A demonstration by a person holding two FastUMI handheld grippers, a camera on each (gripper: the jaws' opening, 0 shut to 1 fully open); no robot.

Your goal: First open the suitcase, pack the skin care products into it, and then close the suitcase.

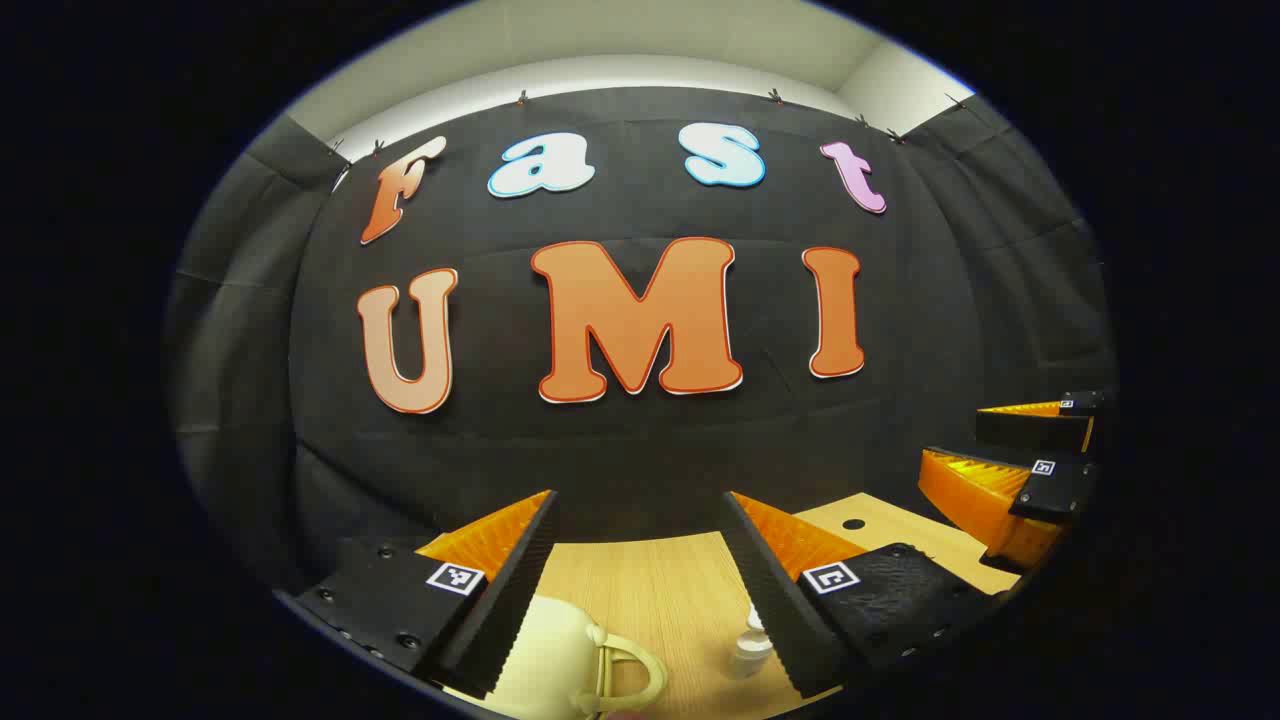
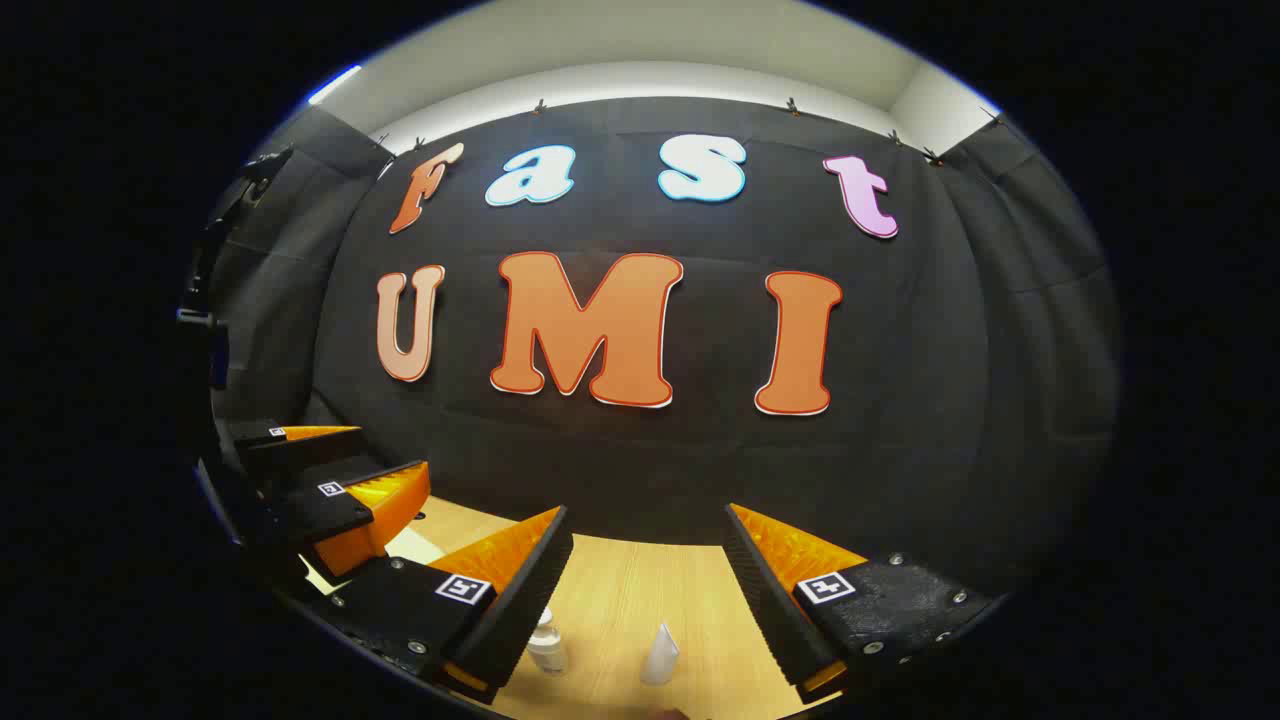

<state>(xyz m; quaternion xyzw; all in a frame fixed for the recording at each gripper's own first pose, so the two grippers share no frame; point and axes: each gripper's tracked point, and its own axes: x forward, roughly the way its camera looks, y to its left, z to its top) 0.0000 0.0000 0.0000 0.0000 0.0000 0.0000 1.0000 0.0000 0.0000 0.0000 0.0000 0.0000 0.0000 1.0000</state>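
In the left gripper view my left gripper (image 1: 640,497) is open and holds nothing, raised above the wooden table (image 1: 660,590). Below its left finger lies a cream suitcase (image 1: 545,660), closed as far as I can see, its handle (image 1: 630,670) toward me. A small clear bottle (image 1: 750,650) stands by the right finger. My right gripper (image 1: 985,440) shows at the far right, open. In the right gripper view my right gripper (image 2: 646,510) is open and empty above the table (image 2: 640,590). The small bottle (image 2: 547,645) and a white tube (image 2: 660,655) stand below it. My left gripper (image 2: 385,455) hangs at the left.
The black cloth wall (image 1: 640,440) rises right behind the table's far edge. A small round hole (image 1: 853,523) sits in the tabletop near the right. A dark stand (image 2: 205,300) stands at the left edge of the right gripper view.
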